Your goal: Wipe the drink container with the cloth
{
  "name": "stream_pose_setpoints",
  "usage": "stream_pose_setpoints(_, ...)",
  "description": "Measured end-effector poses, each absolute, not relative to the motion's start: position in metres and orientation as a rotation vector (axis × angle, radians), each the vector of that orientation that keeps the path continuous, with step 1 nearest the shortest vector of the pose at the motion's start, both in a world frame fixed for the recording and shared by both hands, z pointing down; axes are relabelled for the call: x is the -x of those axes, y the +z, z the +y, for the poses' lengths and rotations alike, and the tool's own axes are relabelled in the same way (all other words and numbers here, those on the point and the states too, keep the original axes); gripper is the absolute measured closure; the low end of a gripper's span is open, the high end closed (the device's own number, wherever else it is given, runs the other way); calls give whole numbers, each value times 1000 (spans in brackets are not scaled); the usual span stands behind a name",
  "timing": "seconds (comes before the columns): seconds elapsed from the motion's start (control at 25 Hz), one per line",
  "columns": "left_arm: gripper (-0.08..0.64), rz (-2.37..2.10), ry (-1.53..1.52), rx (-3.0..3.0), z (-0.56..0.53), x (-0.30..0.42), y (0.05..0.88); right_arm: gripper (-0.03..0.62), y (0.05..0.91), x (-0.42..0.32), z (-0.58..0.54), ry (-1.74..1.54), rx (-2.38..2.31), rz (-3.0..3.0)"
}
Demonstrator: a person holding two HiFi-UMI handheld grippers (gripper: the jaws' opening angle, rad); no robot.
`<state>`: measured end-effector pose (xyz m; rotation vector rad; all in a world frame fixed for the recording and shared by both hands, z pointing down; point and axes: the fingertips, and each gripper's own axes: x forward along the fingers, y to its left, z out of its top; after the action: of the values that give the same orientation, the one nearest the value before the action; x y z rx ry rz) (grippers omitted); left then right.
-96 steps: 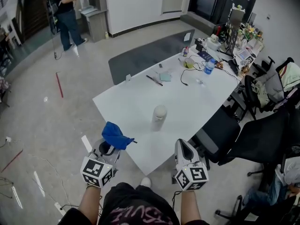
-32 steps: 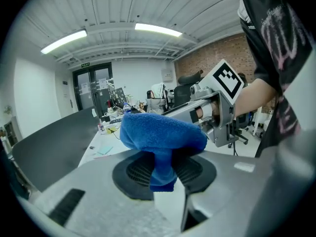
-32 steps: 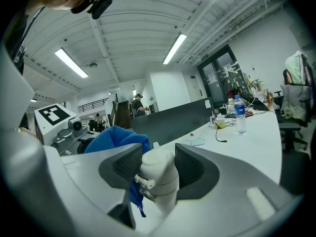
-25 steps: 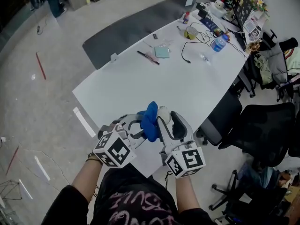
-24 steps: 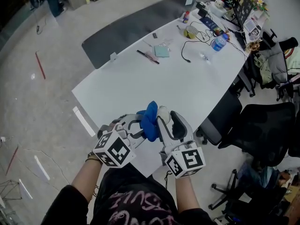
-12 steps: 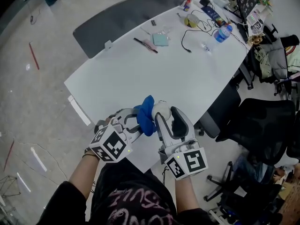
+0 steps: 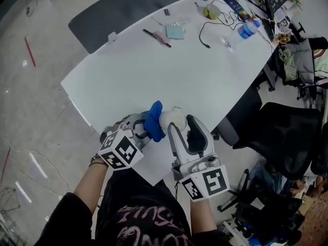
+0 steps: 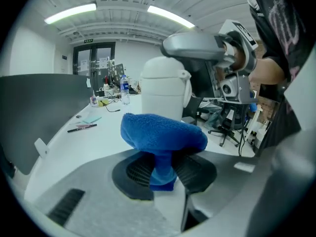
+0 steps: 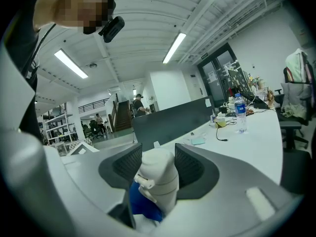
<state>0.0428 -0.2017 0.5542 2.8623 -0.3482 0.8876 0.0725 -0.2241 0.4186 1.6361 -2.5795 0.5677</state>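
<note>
The white drink container point(image 7: 173, 118) point(image 9: 159, 177) point(image 8: 165, 90) is held above the near corner of the white table point(image 7: 169, 76). My right gripper point(image 7: 180, 128) point(image 9: 157, 168) is shut on it, a jaw on each side of its body. My left gripper point(image 7: 145, 131) point(image 8: 162, 168) is shut on a blue cloth point(image 7: 153, 120) point(image 8: 162, 135). The cloth presses against the container's left side; in the right gripper view the cloth point(image 9: 141, 204) shows low beside the container.
The table's far end carries a water bottle point(image 7: 247, 28), a black cable point(image 7: 205, 35), a pen point(image 7: 157, 38), a pale green pad point(image 7: 175, 32) and desk clutter. Black office chairs point(image 7: 279, 132) stand to the right. A dark floor mat point(image 7: 123, 9) lies beyond the table.
Both grippers have come together from apart: the right one took the container off the table and lifted it. Over the last second the pair drifted slightly left, cloth still against the container.
</note>
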Motion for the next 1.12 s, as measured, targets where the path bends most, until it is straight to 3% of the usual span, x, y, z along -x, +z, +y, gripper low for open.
stream_pose_setpoints(0.28,456,-361,958,-2863,-204,-41,567,386,421,-74,-224,583,-1639,-2588)
stream_pose_setpoints(0.76,456,-426,769,-3029,-197,-33,465,377,423,-76,-222,608,-1627,-2622)
stream_pose_setpoints(1.12,456,-377,803,-3071,-200,-44,458,376,423,-76,-223,622,-1623,-2629)
